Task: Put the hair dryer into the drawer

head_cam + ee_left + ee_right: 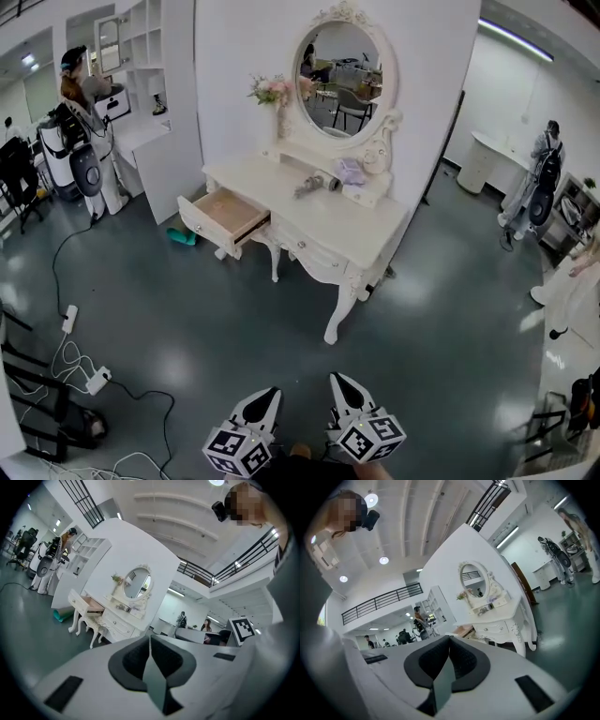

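Observation:
A grey hair dryer (317,186) lies on the top of the white dressing table (366,239), below the oval mirror. The table's left drawer (225,217) stands pulled out, with its wooden inside empty. It also shows small in the left gripper view as drawer (89,605). My left gripper (262,400) and right gripper (342,385) hang side by side at the bottom of the head view, far from the table. Both are shut with nothing between their pads. In their own views the left gripper (150,638) and right gripper (450,639) have their dark pads meeting.
Cables and a power strip (94,380) lie on the grey floor at the left. A green object (182,237) sits on the floor beside the table. People stand at the far left (80,112) and far right (544,178). A white shelf unit (150,103) stands left of the table.

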Motion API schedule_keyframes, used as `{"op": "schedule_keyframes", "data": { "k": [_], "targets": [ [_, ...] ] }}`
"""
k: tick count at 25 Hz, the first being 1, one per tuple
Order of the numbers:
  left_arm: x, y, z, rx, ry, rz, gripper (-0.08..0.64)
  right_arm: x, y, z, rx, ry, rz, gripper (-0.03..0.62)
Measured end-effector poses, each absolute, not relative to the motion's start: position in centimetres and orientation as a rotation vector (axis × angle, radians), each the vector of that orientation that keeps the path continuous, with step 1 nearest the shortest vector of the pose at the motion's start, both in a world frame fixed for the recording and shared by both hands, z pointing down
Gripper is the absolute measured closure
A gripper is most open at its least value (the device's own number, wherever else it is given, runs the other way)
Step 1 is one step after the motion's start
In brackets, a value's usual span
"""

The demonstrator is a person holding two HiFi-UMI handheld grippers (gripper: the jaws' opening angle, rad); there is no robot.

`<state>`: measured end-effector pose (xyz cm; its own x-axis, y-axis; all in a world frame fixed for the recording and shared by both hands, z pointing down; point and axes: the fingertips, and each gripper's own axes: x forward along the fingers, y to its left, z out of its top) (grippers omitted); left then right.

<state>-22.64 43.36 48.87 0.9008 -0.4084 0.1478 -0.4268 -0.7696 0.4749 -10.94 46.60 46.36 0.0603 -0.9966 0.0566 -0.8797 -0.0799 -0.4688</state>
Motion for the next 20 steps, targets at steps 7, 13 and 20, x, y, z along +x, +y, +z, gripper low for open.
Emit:
{"op": "schedule_keyframes", "data": {
  "k": [7,13,20],
  "targets": [
    [-20.0,45.1,49.0,2.567,-0.615,0.081,0.531,-8.5,48.3,46.6,-2.003,1.871,-0.541,0.555],
    [-17.4,45.4,48.8,2.569,-0.584,0.095,0.531,-6.3,48.5,46.1,-1.985,1.848,-0.538,0.555],
    [-14.5,43.4,49.8,2.55,-0.589,0.113,0.531,-3.9,46.5,46.8,-1.977,1.87,-0.56,0.555]
  ]
}}
